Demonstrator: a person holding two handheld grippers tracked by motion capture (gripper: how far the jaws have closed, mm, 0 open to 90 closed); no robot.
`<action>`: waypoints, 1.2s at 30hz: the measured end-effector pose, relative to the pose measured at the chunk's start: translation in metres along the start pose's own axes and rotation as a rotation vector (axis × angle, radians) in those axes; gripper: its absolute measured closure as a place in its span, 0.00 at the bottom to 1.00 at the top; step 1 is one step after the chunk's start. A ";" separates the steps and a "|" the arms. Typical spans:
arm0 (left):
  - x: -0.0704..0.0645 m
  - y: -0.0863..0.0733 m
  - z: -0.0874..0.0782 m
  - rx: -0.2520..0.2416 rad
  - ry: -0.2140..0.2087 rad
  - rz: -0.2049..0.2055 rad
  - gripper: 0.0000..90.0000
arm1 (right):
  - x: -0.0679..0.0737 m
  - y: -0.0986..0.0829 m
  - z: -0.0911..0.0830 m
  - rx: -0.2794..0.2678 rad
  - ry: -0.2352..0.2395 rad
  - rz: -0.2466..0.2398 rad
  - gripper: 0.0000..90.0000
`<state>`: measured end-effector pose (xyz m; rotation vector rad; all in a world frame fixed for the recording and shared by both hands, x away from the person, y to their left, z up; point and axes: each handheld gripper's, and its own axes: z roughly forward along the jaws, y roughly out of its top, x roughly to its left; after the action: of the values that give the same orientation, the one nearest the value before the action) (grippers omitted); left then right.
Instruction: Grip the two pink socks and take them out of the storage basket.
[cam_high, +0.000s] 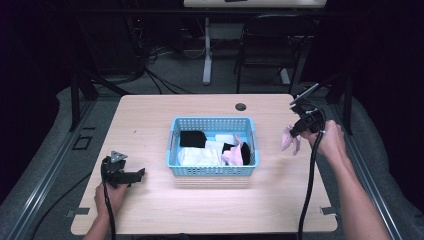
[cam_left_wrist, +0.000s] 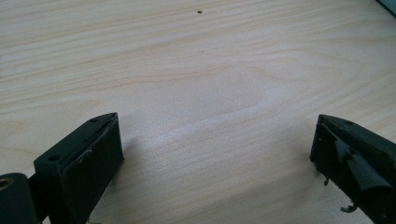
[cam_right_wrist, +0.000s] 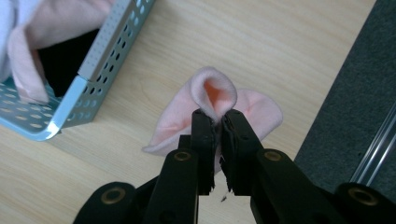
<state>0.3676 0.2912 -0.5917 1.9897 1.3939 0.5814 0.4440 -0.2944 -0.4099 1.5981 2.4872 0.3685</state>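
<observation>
Right gripper (cam_right_wrist: 218, 113) clenched on pink sock (cam_right_wrist: 219, 100), held clear of the blue basket (cam_high: 212, 170) beside it; left gripper (cam_left_wrist: 212, 140) parked agape on bare table (cam_left_wrist: 210, 60), idle.

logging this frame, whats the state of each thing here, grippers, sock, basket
left gripper: open, jaws wide apart, nothing between them, low over the table
right gripper: shut on the pink sock
pink sock: pinched at a fold, hanging outside the basket to its right
blue basket: upright on the table, holding black, white and pink clothes
</observation>
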 end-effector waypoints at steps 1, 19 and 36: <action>0.000 0.000 0.000 0.000 0.000 -0.001 0.02 | 0.000 -0.001 0.006 0.001 0.004 0.007 0.93; 0.000 0.000 0.000 0.002 0.000 0.002 0.02 | -0.005 -0.014 0.065 0.092 0.046 0.051 0.71; 0.000 0.000 0.000 0.002 0.000 0.003 0.02 | 0.028 0.003 0.002 -0.071 0.109 -0.063 0.02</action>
<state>0.3676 0.2914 -0.5916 1.9940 1.3924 0.5812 0.4355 -0.2676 -0.4115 1.5078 2.5655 0.5433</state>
